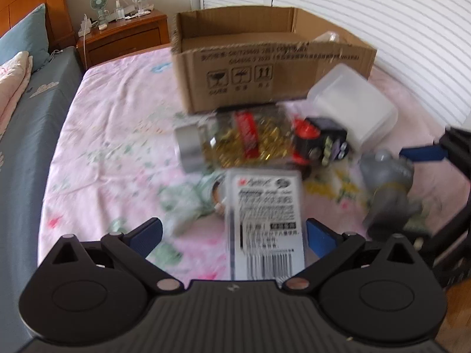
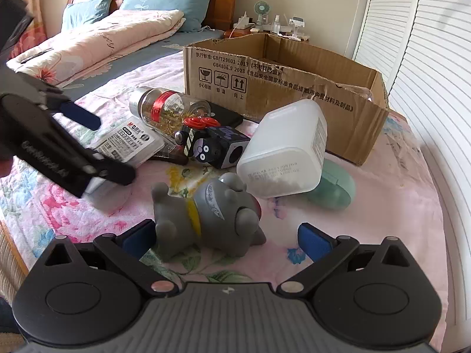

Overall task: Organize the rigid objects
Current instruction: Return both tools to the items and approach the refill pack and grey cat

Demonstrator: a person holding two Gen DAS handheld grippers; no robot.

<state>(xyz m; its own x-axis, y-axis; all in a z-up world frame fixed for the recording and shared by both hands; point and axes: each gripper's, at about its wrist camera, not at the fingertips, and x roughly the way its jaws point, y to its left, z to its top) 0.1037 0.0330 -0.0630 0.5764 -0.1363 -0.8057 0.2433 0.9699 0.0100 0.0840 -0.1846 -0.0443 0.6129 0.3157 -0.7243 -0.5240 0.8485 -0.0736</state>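
Left wrist view
- Left gripper: your fingers stand wide apart, with nothing clamped.
- Labelled plastic case: lies flat on the pink bedsheet between your open fingers. Likely light, stiff and slick-faced; take it across its long edges, not by the flat faces.
- Glass jar: on its side just beyond the case, with a silver lid and gold contents. Judge it heavier, breakable and inclined to roll; grip around the body near the lid.
- Cardboard box: open-topped, behind the pile; the probable destination.

Right wrist view
- Right gripper: fingers apart, empty, straddling the grey toy.
- Grey toy: lies on its side between your pads, apparently not yet squeezed. Looks rubbery and light, perhaps slightly yielding; close across the torso near the yellow collar.
- White plastic tub: tipped over, resting against a green case. Smooth, broad and likely light; too wide for an easy pinch, so take a narrower side.
- Black toy block: between jar and tub; rigid, with flat faces.
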